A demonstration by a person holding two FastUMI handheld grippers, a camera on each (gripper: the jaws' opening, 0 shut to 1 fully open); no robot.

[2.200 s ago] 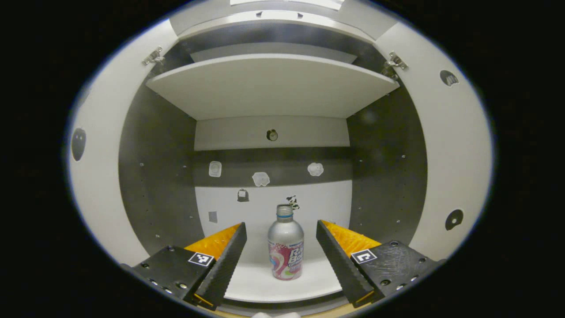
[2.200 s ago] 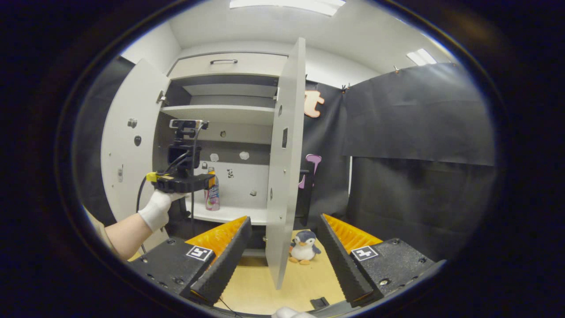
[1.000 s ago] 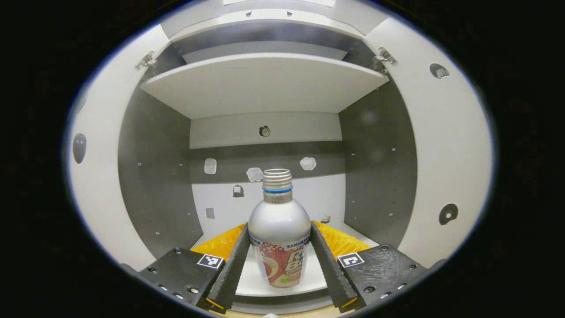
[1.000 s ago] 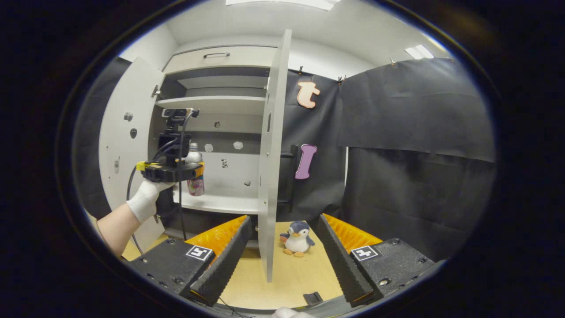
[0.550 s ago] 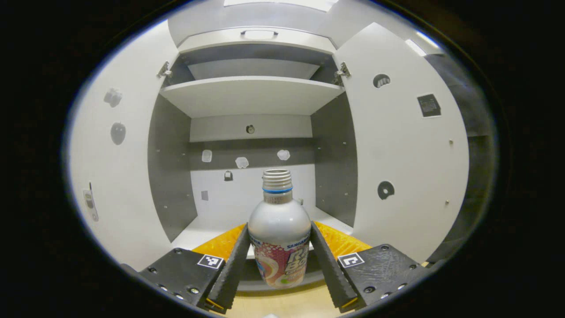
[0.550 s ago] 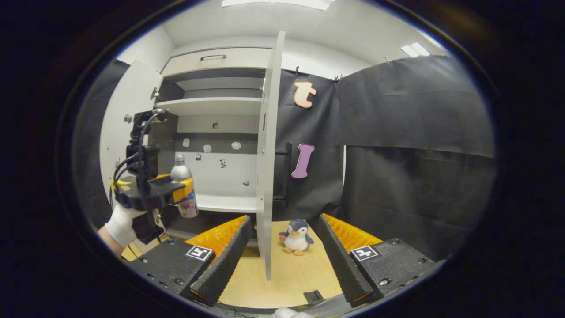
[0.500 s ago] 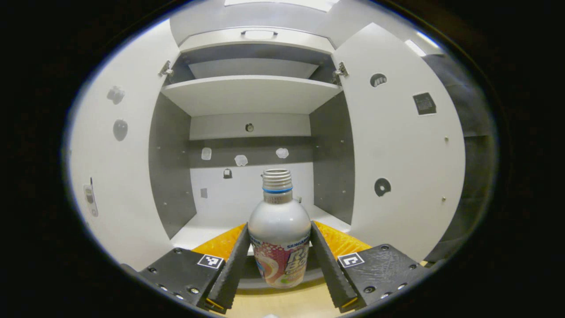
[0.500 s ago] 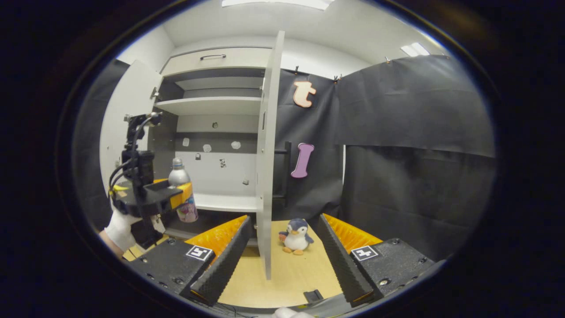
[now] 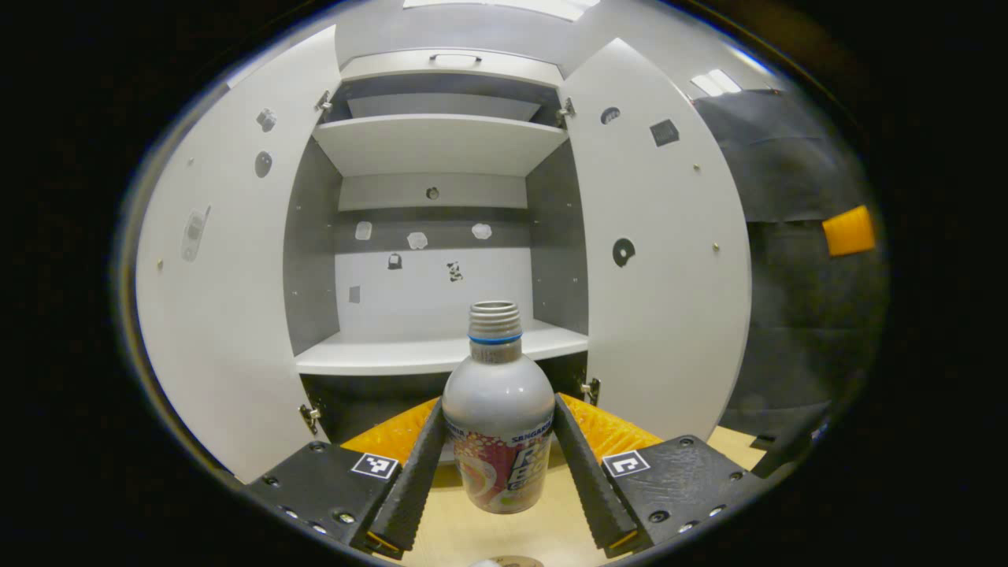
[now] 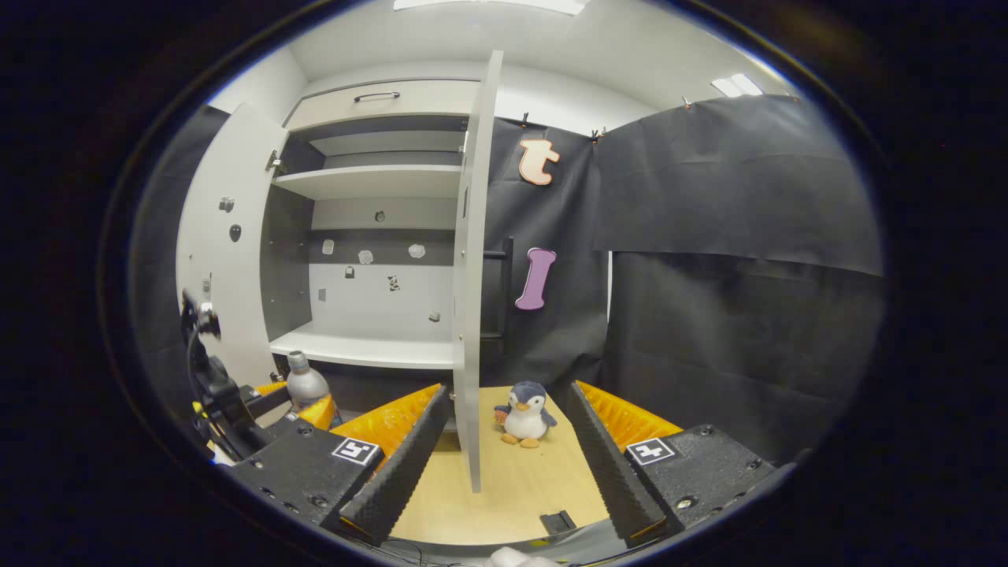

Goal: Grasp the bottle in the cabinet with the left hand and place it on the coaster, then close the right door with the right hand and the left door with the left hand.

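Step in hand: carry; the left tool (image 9: 498, 465) is clamped on the silver metal bottle with the pink printed label (image 9: 498, 429), both fingers pressed to its sides; bottle upright, uncapped, clear of the white cabinet (image 9: 441, 236) ahead and hanging over the pale wooden bench (image 9: 465, 535).
Bottle seen from the other side: in the right gripper view it sits low and to the left of the right tool (image 10: 498, 453), gripped in the left tool (image 10: 303, 403).
Right tool: spread wide, nothing between its fingers; the edge of the white right door (image 10: 471, 331) stands straight ahead of it, close by.
Next move: I'd say lower and set the bottle on the coaster; a round rim just under the left tool may be it, too little showing to be sure; release only once the base is flat.
After that: right door, then the white left door (image 9: 228, 260); both stand fully open.
Bench: a small plush penguin (image 10: 524, 413) ahead of the right tool, a small dark block (image 10: 557, 521) nearer.
Room: black cloth wall (image 10: 732, 236) beyond; ceiling light panels (image 10: 732, 85) above.
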